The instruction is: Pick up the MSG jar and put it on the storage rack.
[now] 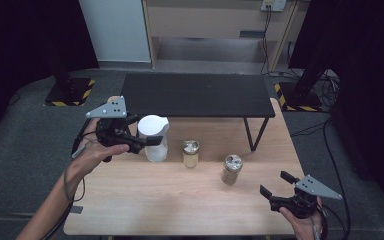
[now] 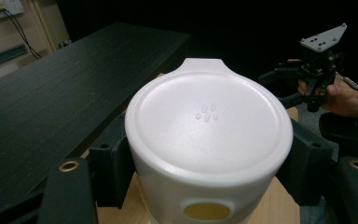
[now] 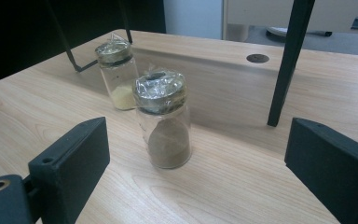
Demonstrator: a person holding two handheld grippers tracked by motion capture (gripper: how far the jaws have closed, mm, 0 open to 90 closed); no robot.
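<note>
A white lidded container (image 1: 153, 136) stands upright at the table's left, and my left gripper (image 1: 147, 141) is shut on its body from the side. In the left gripper view its round lid (image 2: 209, 121) lies between my two black jaws, with the left gripper (image 2: 209, 163) pressing on both sides. Two foil-capped glass jars stand mid-table: one with yellow powder (image 1: 190, 153) (image 3: 119, 77) and one with brown powder (image 1: 231, 169) (image 3: 164, 126). My right gripper (image 1: 276, 184) (image 3: 203, 161) is open near the front right edge, facing the brown jar with nothing between its jaws.
A low black shelf (image 1: 197, 95) on thin metal legs (image 3: 286, 60) spans the back of the wooden table (image 1: 180, 205). My right gripper (image 2: 310, 77) also appears far off in the left gripper view. Bare wood lies in front of the jars.
</note>
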